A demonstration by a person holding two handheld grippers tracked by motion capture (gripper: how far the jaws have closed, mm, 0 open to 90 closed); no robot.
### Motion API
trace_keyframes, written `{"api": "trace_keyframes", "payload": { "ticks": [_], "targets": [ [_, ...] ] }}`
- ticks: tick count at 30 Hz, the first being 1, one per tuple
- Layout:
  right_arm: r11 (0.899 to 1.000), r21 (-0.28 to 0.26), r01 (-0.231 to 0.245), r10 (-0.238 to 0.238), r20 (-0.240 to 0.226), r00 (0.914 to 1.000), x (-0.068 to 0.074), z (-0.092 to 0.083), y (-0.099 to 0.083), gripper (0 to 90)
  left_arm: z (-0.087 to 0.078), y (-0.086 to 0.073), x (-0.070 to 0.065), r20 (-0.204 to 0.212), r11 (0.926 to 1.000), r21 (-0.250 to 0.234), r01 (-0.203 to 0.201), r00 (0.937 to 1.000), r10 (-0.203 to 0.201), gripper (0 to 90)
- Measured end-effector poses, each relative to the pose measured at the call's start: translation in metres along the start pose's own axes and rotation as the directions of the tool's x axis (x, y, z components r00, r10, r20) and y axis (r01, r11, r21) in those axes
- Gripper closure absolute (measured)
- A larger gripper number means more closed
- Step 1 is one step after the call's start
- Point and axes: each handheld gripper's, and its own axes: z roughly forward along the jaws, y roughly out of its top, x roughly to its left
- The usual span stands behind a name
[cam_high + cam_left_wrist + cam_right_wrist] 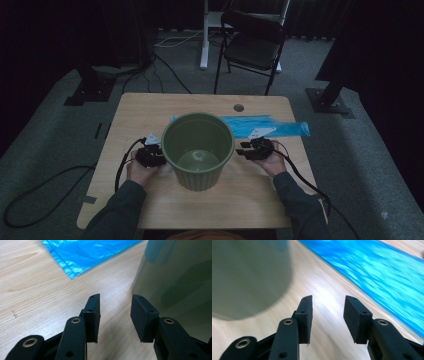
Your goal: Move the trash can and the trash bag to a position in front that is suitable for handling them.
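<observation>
Green bucket (198, 150) on wooden tabletop (250, 195), flanked by left tongs (159, 156) and right tongs (239, 148), both apart and empty.

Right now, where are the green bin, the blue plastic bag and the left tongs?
Green bin (198, 176): high view, its ribbed outer wall.
Blue plastic bag (280, 127): high view, its flat middle.
Left tongs (115, 315): left gripper view, midway between the tips.

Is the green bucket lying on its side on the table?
No, the green bucket stands upright on the table, its open mouth facing up.
</observation>
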Motion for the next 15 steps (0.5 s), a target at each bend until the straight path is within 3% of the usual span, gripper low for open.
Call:
{"api": "trace_keyframes", "payload": {
  "ticks": [5,10,15],
  "targets": [
    [0.998,0.05,-0.025,0.021,0.084,0.9962,-0.023,0.001,-0.011,58.1,0.003,-0.001,0.003,-0.026,0.9999,0.015,0.003,0.9997,-0.002,59.6],
    [0.995,0.083,-0.055,0.044,0.127,0.9909,-0.041,0.007,-0.017,58.6,0.005,-0.002,0.007,-0.046,0.9994,0.031,0.012,0.9989,-0.011,58.4],
    [0.991,0.108,-0.08,0.057,0.201,0.978,-0.059,0.011,-0.015,58.6,0.008,-0.003,0.011,-0.062,0.9985,0.051,0.016,0.998,-0.013,56.3]
  ]
}}
